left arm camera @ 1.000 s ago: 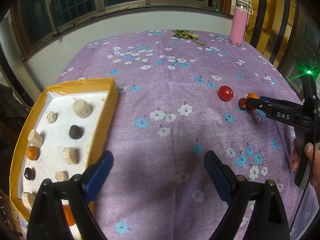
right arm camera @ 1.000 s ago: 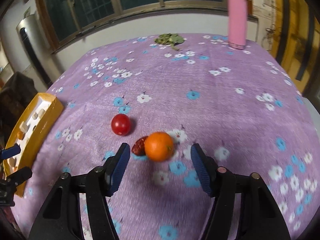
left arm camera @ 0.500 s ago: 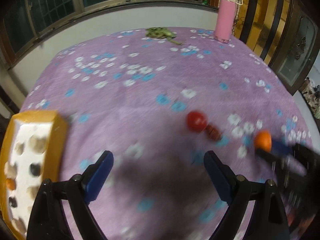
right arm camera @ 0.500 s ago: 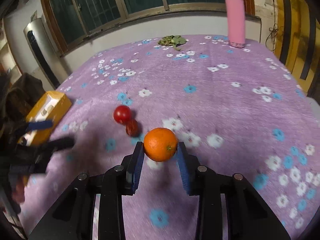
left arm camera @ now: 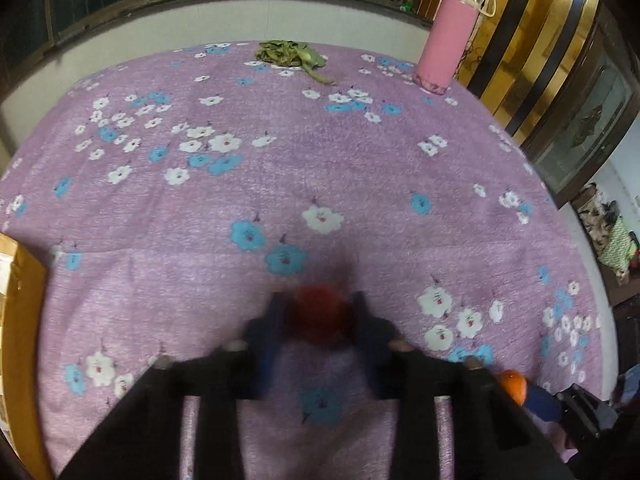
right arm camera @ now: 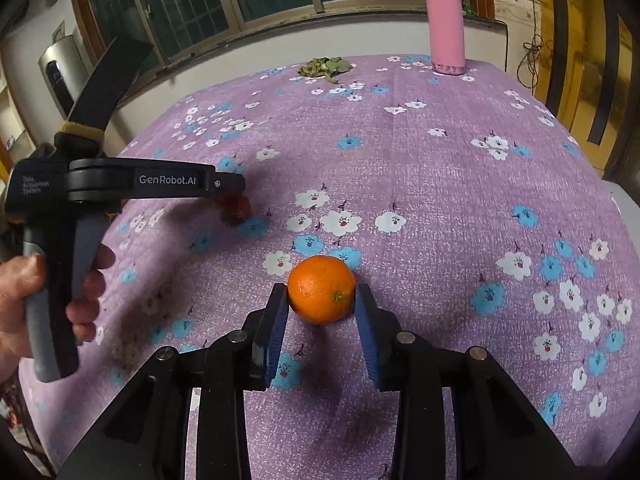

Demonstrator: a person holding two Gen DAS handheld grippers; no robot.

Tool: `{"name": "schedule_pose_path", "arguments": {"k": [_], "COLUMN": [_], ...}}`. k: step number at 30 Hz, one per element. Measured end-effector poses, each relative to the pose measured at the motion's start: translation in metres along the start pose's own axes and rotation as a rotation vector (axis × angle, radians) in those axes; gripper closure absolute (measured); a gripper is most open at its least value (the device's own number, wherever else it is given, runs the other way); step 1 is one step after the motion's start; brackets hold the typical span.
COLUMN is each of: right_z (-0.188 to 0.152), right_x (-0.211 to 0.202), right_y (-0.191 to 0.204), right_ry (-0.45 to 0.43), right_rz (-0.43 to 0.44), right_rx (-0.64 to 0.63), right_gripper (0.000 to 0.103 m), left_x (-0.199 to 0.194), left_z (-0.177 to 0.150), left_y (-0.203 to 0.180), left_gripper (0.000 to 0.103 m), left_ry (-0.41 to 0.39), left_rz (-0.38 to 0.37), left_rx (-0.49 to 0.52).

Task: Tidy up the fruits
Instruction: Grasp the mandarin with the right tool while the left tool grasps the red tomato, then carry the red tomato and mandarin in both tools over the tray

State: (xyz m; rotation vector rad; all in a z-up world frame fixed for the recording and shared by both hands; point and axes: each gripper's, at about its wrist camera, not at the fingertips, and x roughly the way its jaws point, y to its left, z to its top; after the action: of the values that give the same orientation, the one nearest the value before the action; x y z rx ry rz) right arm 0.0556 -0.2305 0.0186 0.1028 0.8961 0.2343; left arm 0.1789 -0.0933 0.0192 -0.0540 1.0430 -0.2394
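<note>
A: What is each gripper doing?

B: The right gripper [right arm camera: 321, 312] has its jaws pinching the orange [right arm camera: 321, 289], held just above the purple flowered cloth [right arm camera: 440, 184] on the bench. The left gripper [left arm camera: 319, 322] has just been closing its jaws, and a red tomato [left arm camera: 320, 314] sits between them, blurred, with both pads against its sides.

A: Seen from the right wrist too?

B: There the left gripper's tip hides most of a red fruit, low over the cloth, left of the orange; a hand [right arm camera: 24, 292] squeezes its handle.

A: How much open room?

B: Plenty. The middle and far cloth lie bare up to a heap of green leaves [left arm camera: 290, 54] and a pink bottle [left arm camera: 450, 40] near the far edge. The yellow box's rim [left arm camera: 18, 292] shows at the left edge, well apart from both fruits.
</note>
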Motion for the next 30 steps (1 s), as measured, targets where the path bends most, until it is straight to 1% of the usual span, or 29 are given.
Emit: {"name": "schedule_pose_path", "arguments": {"k": [4,8,14,19,22,26,30], "right_z": [-0.001,-0.004,-0.009,-0.019,-0.024,-0.031,-0.033], "right_x": [-0.002,-0.009,-0.022,-0.031,-0.037,-0.04,-0.034], "right_y": [0.002,0.006,0.017,0.033,0.042,0.058,0.079], "right_ry": [0.0,-0.015,-0.036,-0.031,-0.032,-0.029,-0.018], "right_rz": [-0.006,-0.019,-0.014,-0.034,-0.039,-0.049,-0.031], "right_rx": [-0.007,-0.024,-0.051,-0.074,-0.067,-0.058,-0.033], "right_gripper": [0.069,0.069,0.069,0.069,0.069,0.069,0.069], "left_x": [-0.007,-0.025,-0.056,-0.079,-0.093,-0.106,-0.119], "left_z": [-0.007,-0.019,-0.048,-0.073,-0.083,-0.089,-0.092], "left_y": [-0.002,0.005,0.014,0.019,0.028,0.046,0.069], "left_gripper": [0.07,0.07,0.07,0.07,0.07,0.07,0.07], "left_ry": [-0.006,-0.018,-0.03,-0.043,-0.058,-0.067,-0.08], "left_rz": [0.019,0.012,-0.002,0.019,0.013,0.011,0.017], "left_rx": [0.037,0.041,0.063,0.089,0.093,0.092,0.076]}}
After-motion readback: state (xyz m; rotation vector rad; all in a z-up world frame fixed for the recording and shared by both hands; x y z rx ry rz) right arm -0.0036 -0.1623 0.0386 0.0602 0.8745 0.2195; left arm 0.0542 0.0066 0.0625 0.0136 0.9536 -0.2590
